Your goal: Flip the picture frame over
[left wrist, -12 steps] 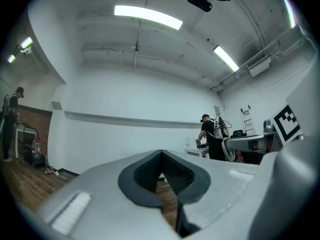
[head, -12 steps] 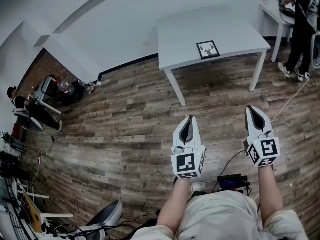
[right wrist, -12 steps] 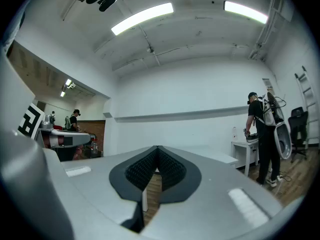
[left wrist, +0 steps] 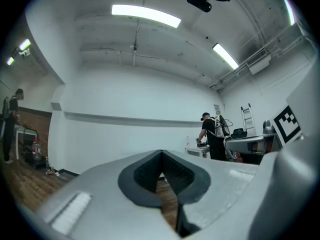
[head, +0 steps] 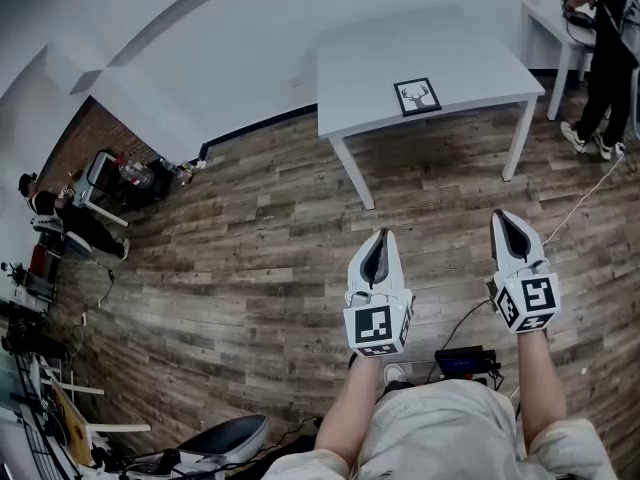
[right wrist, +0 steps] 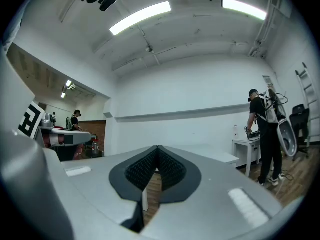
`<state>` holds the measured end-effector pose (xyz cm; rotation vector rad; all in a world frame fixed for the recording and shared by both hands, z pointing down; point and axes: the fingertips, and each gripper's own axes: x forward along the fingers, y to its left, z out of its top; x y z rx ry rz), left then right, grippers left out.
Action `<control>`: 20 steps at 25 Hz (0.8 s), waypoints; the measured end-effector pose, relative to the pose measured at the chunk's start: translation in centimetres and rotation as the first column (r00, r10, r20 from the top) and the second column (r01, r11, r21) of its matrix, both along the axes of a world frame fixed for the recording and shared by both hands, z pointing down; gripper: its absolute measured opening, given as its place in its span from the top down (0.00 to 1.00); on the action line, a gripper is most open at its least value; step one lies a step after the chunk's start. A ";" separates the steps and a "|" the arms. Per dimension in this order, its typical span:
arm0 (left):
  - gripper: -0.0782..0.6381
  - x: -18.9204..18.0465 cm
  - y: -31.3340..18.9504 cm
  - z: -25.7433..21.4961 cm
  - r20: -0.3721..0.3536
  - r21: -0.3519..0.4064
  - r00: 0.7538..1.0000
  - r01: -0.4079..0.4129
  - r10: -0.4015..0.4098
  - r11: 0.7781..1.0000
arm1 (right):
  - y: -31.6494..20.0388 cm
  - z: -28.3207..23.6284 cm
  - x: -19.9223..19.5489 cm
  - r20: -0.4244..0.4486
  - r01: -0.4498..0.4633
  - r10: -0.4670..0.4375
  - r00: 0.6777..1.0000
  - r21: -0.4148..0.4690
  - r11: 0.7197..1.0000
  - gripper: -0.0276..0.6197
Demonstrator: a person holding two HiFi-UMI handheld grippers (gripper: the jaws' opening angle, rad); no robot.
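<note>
The picture frame [head: 417, 97], black-edged with a deer print facing up, lies near the front edge of the white table [head: 400, 43] at the far side of the room. Both grippers are held level over the wooden floor, well short of the table. My left gripper [head: 380, 235] is shut with nothing in it, and its dark pads [left wrist: 150, 171] meet at the tip. To its right, my right gripper [head: 501, 217] is shut and empty as well, with the white table [right wrist: 220, 157] showing beyond its joined pads [right wrist: 145, 169].
A person [head: 606, 38] stands at a small white side table [head: 545, 18] at the top right. Another person [head: 58, 218] is by chairs and gear at the left. A cable [head: 580, 203] and a small dark device [head: 465, 364] lie on the floor near my feet.
The person at the top right has shifted slightly to the right. Both grippers keep their place and stay shut.
</note>
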<state>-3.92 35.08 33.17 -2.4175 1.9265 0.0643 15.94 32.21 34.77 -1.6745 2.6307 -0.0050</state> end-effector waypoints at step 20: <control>0.89 5.6 -3.2 1.6 0.009 -0.051 0.998 0.070 -0.070 0.996 | -4.1 1.6 5.1 -0.007 0.099 -0.099 0.995 0.009 0.995 0.92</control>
